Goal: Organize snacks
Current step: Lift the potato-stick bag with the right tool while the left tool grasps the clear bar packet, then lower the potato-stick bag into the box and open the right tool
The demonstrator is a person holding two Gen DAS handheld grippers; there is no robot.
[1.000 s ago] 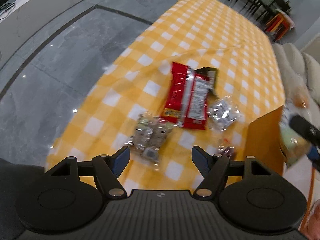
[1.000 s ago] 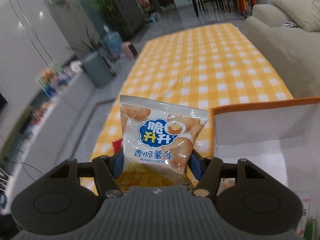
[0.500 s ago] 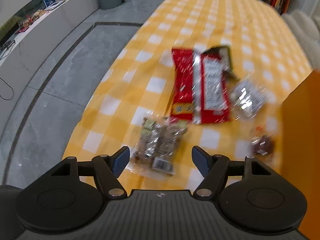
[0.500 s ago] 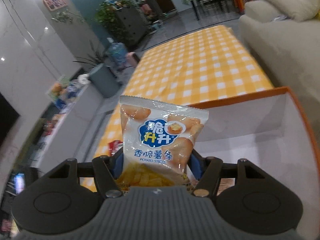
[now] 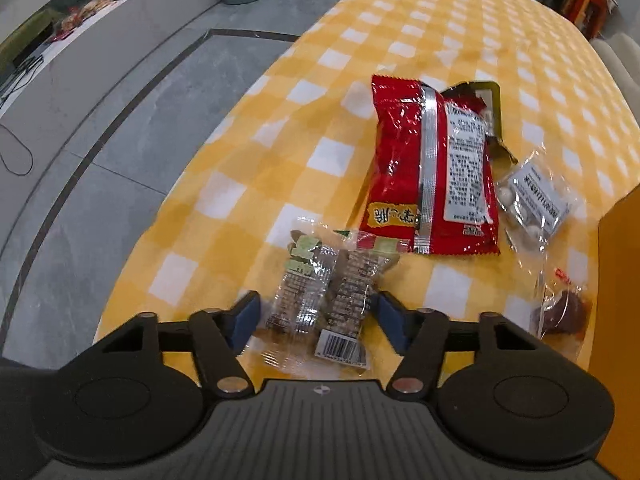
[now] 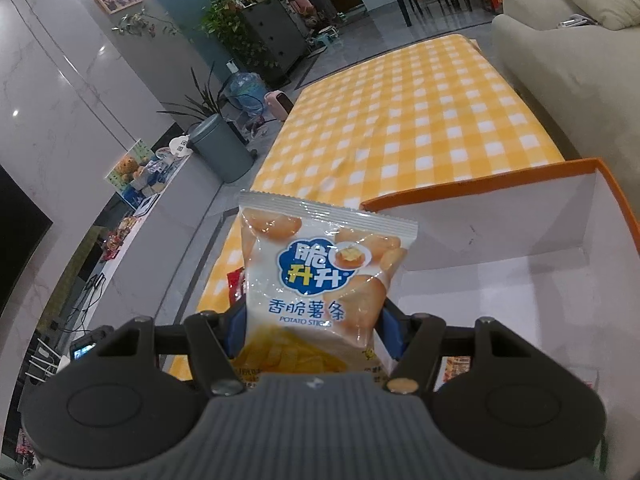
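A clear packet of brown snacks [image 5: 324, 300] lies near the front edge of the yellow checked table [image 5: 280, 160]. My left gripper [image 5: 316, 312] points down over it with a blue pad on each side, and its jaws are closing; a thin gap still shows on the left side. Behind it lie a red bag [image 5: 432, 168], a clear packet of white sweets [image 5: 532, 196] and a small dark red packet [image 5: 560, 312]. My right gripper [image 6: 312, 328] is shut on a potato sticks bag [image 6: 320, 272], held upright by the left wall of the orange-rimmed box [image 6: 500, 220].
A black and gold packet [image 5: 488, 96] sticks out from under the red bag. The box's orange wall [image 5: 620, 320] stands at the table's right end. A sofa [image 6: 560, 60] runs along the right of the table, with grey floor and a bin [image 6: 220, 148] to the left.
My left gripper came down over the clear brown packet and its jaws narrowed around it. The right gripper carried the potato sticks bag sideways until the box's inside came into view.
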